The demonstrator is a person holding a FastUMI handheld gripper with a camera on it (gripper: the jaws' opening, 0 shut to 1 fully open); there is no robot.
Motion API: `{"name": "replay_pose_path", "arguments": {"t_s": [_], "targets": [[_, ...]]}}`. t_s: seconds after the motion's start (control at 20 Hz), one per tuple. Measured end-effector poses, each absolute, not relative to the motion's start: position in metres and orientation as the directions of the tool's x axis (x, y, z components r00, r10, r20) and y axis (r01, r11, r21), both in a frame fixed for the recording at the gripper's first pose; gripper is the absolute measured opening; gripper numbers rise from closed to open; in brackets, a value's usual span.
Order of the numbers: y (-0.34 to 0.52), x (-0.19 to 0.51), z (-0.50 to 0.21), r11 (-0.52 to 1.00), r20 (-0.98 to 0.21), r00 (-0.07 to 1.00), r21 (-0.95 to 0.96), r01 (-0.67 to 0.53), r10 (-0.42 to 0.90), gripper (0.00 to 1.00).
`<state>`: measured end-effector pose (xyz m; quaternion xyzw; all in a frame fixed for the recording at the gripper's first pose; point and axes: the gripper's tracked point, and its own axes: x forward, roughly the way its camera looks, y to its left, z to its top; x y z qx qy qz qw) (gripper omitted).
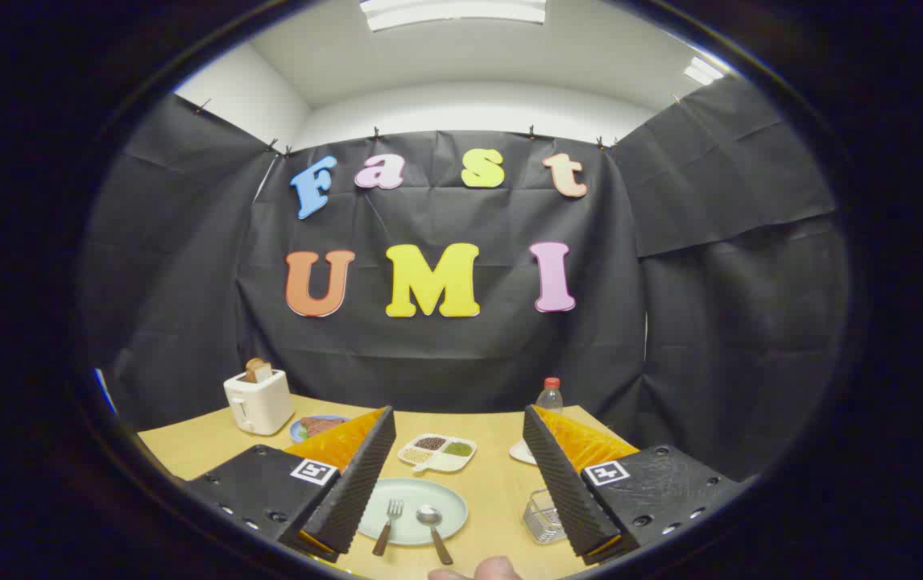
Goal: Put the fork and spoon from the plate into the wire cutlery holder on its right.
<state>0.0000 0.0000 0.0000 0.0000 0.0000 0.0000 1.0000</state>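
My gripper (457, 463) hangs wide open, holding nothing, above a round plate (449, 501) carrying a metal fork (388, 524) and spoon (433, 528); the wire cutlery holder (544, 517) sits nearer the table's right edge.

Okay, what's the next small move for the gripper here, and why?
Probably lower the open gripper toward the fork: its fingers hold nothing, and the fork and spoon lie side by side on the plate between them, with the wire cutlery holder to the plate's right.
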Motion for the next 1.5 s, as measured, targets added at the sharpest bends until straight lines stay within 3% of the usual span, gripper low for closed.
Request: {"name": "replay_pose_path", "arguments": {"t_s": [0.95,1.5], "targets": [[0.004,0.011,0.007,0.997,-0.113,0.991,-0.022,-0.08,0.077,0.95],[0.016,0.041,-0.075,0.979,-0.458,0.874,-0.037,-0.2,0.162,0.95]]}}
